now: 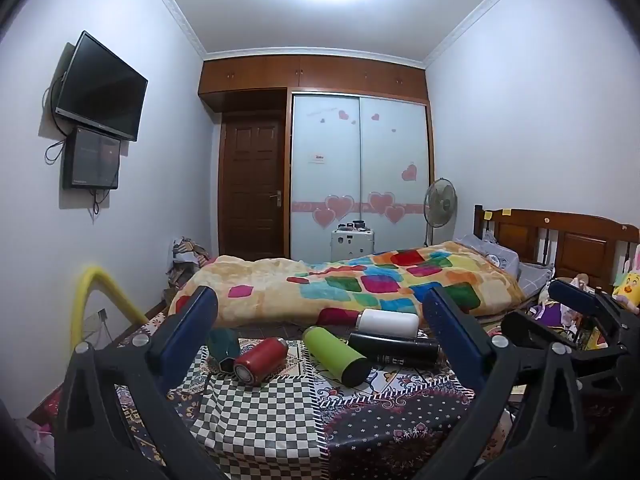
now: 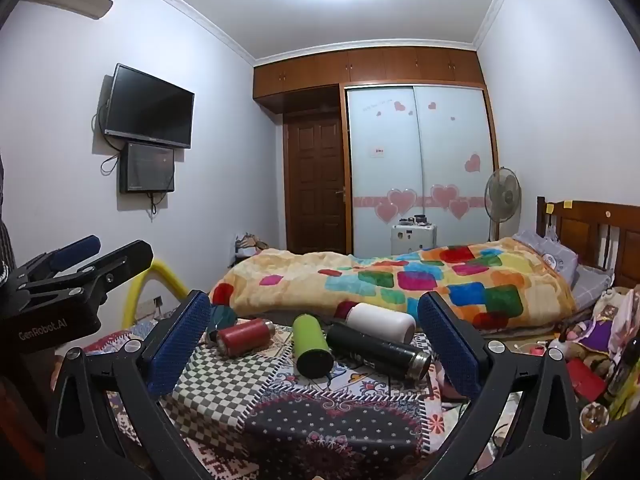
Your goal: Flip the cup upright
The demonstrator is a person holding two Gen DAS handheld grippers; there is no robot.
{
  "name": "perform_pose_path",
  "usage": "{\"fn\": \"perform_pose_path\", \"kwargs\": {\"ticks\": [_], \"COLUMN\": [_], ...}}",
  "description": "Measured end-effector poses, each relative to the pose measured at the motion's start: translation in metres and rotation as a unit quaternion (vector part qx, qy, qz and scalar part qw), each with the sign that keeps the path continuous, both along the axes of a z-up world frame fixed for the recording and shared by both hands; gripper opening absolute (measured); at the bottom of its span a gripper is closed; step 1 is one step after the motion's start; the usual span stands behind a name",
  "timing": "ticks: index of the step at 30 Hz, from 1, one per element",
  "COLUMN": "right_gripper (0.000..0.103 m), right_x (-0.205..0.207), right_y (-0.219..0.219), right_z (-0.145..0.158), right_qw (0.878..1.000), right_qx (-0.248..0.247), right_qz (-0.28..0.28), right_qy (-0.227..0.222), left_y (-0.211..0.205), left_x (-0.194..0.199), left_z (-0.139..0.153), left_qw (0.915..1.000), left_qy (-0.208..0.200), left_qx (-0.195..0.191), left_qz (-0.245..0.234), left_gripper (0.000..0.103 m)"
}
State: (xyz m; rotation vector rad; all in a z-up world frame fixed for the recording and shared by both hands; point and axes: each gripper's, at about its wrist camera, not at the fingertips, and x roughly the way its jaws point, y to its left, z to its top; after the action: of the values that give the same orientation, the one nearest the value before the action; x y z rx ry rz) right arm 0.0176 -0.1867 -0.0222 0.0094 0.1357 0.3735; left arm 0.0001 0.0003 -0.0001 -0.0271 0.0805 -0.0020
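Cups — red (image 1: pixel 261 360), green (image 1: pixel 336 356), black (image 1: pixel 394 349), white (image 1: pixel 389 323) — lie toppled on the patchwork cloth (image 1: pixel 280 412); left hand-held gripper (image 1: pixel 320 328) and right hand-held gripper (image 2: pixel 316 340) both gape wide, empty.

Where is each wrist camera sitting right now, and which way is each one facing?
Left wrist: sits behind the open left gripper, facing the toppled bottles on the patterned cloth; own blue fingers frame the view, right gripper at far right.
Right wrist: sits behind the open right gripper, same heading; left gripper at far left.
Shared: red bottle, green bottle, black bottle, white bottle, bed, wardrobe.
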Motion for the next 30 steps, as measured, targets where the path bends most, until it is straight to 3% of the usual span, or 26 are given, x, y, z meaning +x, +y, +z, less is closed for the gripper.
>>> {"fn": "perform_pose_path", "kwargs": {"ticks": [30], "right_gripper": [0.103], "right_x": [0.006], "right_y": [0.005], "right_z": [-0.004], "right_qw": [1.0], "right_qx": [0.01], "right_qz": [-0.008], "right_qy": [-0.001], "left_y": [0.001], "left_x": [0.01], "left_z": [-0.007], "left_qw": [0.9998], "left_qy": [0.007], "left_qx": [0.007], "left_qz": [-0.015], "left_gripper": [0.103]}}
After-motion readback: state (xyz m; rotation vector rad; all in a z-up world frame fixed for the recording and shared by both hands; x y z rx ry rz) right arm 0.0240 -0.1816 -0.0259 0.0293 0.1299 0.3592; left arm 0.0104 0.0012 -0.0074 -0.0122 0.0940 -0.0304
